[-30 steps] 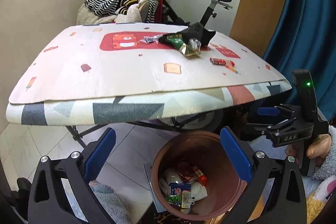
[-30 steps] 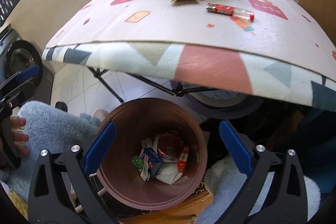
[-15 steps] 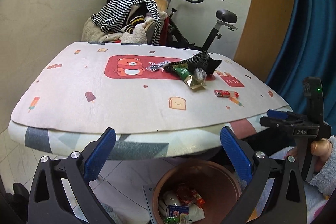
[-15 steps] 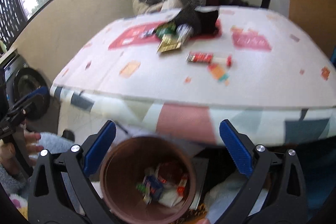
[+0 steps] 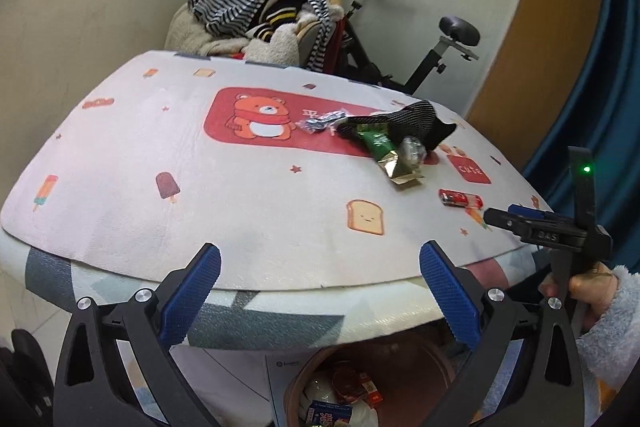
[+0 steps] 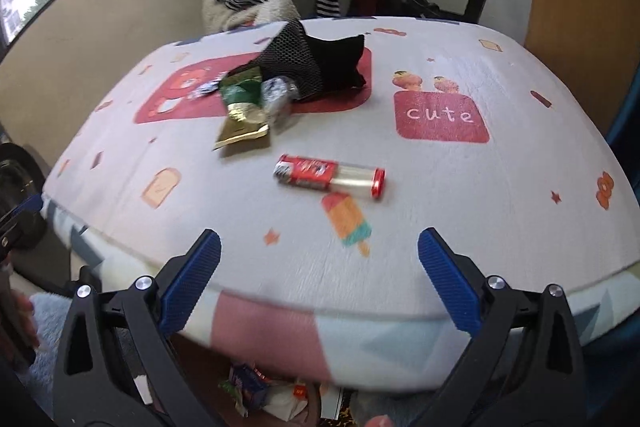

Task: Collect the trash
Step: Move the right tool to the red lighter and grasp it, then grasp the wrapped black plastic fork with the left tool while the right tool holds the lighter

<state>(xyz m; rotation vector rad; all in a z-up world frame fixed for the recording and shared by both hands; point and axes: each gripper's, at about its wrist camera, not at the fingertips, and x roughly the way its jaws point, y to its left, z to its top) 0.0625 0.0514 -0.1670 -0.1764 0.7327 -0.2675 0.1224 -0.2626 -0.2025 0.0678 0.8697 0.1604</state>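
**Spotter:** Both claws are spread wide and carry nothing: your left claw point(image 5: 320, 291) hangs at the near edge of the worktop point(image 5: 120, 187), your right claw point(image 6: 319, 277) likewise, further right.

**Operator:** What's already binned?

**Spotter:** Below the near edge, the brown bin point(image 5: 400, 359) on the floor holds several wrappers and a small blue box point(image 5: 330, 415). So part of the job looks done.

**Operator:** And what's left?

**Spotter:** Nearest to you is the red-and-clear tube point(image 6: 330, 174), lying alone just ahead of your right claw. Further back, the green-and-gold packet point(image 6: 240, 107) touches a crumpled clear wrapper point(image 6: 276, 99), with a silvery wrapper point(image 5: 322, 119) to its left. A black mesh pouch point(image 6: 320, 67) lies behind them; whether it counts as trash, I can't tell.
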